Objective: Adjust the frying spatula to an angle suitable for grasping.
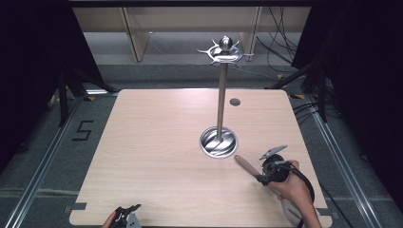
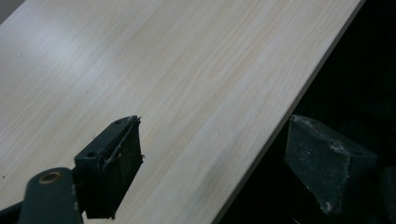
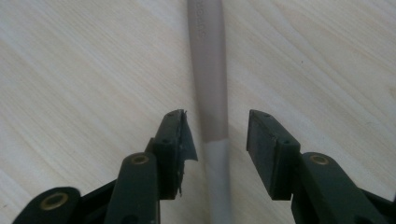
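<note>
I see the tabletop (image 1: 157,156) bare across its left and near parts, open for passage. The tall stand (image 1: 221,102) with its round base (image 1: 218,142) blocks the centre-right, and a utensil handle (image 1: 247,166) lies just beside that base.

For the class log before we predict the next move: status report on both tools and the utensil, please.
Right tool open, jaws astride the utensil handle, pads not pressing. Left tool open at the table edge, nothing between. Utensil flat by the rack base; nothing in the way.
</note>
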